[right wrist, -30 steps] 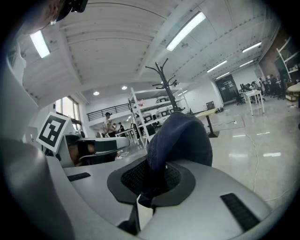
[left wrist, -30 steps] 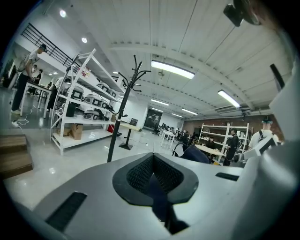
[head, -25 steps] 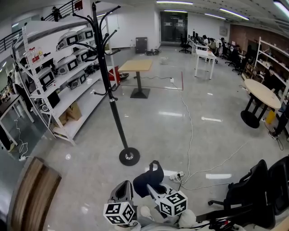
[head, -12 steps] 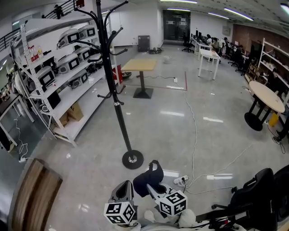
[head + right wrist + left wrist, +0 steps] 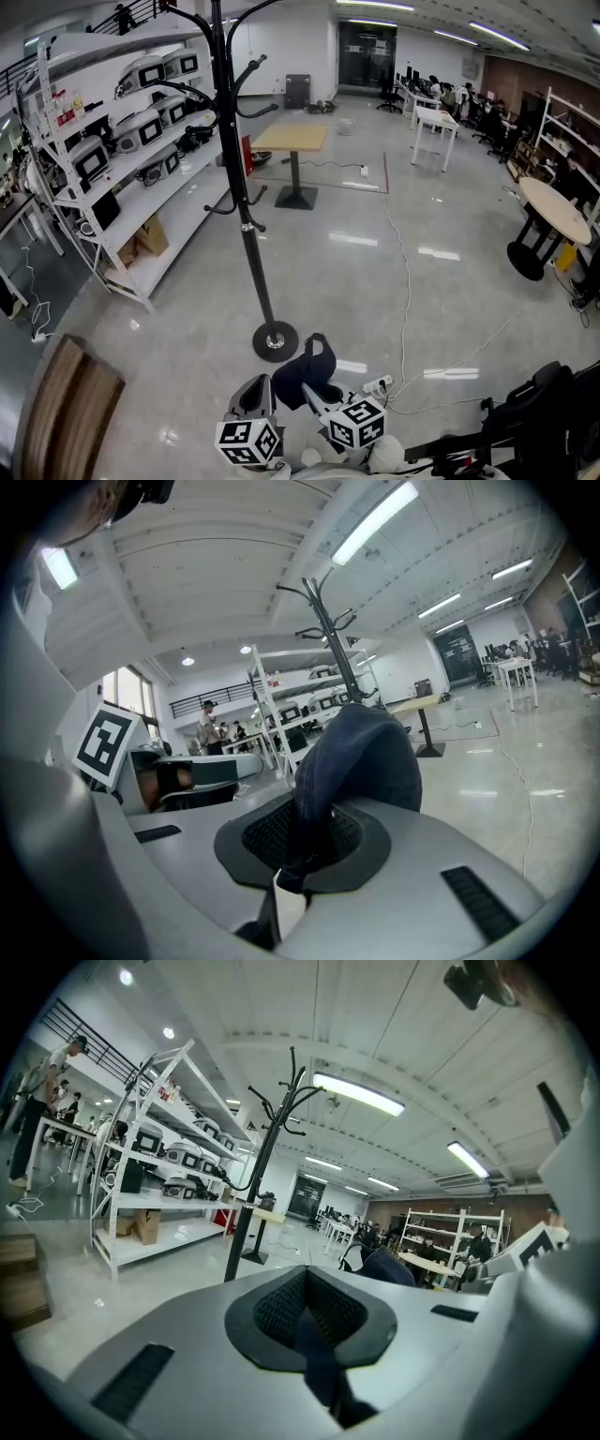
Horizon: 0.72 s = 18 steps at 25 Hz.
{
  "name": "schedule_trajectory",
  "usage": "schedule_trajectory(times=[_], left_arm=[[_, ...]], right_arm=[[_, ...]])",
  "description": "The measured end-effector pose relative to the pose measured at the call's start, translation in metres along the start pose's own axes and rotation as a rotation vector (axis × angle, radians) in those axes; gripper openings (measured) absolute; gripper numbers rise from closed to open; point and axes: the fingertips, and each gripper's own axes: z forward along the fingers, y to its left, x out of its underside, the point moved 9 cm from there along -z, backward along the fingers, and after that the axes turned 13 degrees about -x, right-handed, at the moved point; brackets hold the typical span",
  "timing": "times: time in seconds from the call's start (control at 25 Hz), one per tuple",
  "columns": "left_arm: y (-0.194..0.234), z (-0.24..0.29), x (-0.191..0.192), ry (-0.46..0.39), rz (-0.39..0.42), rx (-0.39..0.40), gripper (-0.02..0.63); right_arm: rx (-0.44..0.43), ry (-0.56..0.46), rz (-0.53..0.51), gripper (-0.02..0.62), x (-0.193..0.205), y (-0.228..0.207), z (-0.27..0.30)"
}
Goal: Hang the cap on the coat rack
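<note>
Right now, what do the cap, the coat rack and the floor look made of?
Cap: dark blue woven cloth, denim-like; matte, with soft folds.
Coat rack: probably metal tube painted black, slight sheen; thin curved hooks and a round base.
Floor: hard grey polished surface, maybe epoxy or tile; it mirrors the ceiling lights.

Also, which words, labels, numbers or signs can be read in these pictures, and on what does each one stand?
No text is readable in any view.
Left gripper and right gripper, marker cubes: black-and-white square patterns, no letters.
Small red and yellow labels on the metal shelving: too small to read.
Denim cap: no print visible.
</note>
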Motion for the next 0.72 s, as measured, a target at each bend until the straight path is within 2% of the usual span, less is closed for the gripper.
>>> schedule_trajectory(times=[0.72], left_arm=[[0.018, 0.057, -0.012, 0.015, -0.010, 0.002, 0.002]], right_arm=[[0.014, 0.021, 0.003, 0.025, -0.021, -0.044, 0.047]])
